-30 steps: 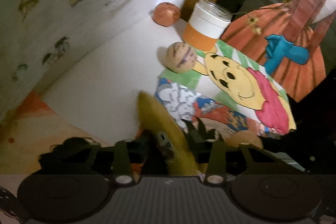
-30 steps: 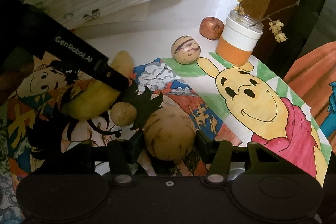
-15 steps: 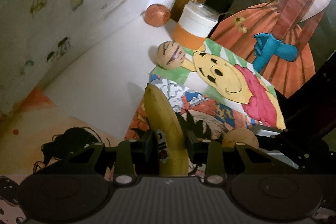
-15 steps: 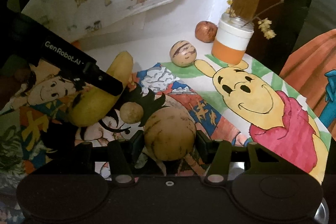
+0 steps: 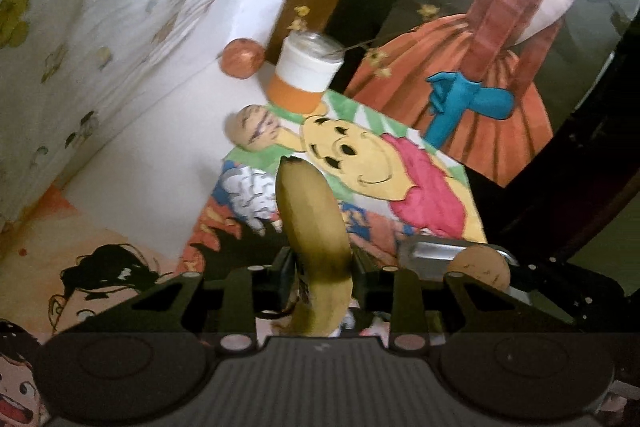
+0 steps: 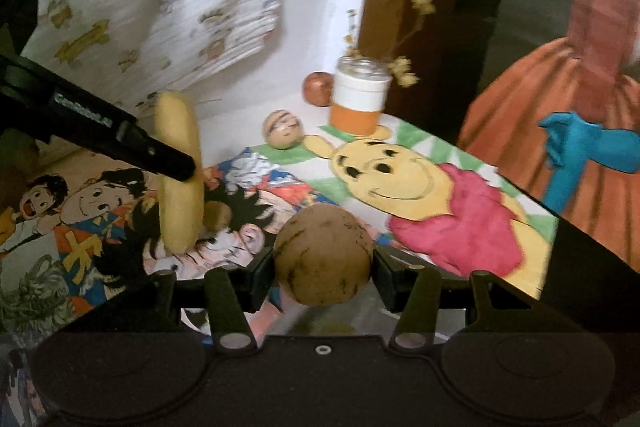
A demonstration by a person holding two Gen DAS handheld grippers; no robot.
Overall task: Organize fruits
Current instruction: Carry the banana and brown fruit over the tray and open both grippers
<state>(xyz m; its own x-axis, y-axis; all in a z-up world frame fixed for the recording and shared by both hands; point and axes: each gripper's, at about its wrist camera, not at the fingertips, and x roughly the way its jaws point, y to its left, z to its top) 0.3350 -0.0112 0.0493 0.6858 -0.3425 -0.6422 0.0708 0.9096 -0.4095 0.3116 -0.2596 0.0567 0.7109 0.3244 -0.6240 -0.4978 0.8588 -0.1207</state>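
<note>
Yellow banana (image 5: 316,239) sits clamped lengthwise in your left tool (image 5: 320,263), lifted off the table (image 5: 160,163); your right tool (image 6: 322,267) grips a round tan fruit (image 6: 322,255). Likely you hold both raised to carry them toward the striped fruit (image 6: 283,134) and red fruit (image 6: 318,89) beside the jar (image 6: 360,99).

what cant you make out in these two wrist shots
- Lower end of the banana: left wrist view, hidden behind the left gripper.
- Underside of the round tan fruit: right wrist view, hidden by the right gripper.
- Small brown fruit: right wrist view, half hidden behind the banana; type unclear.
- Jar contents: both views, too blurred.
</note>
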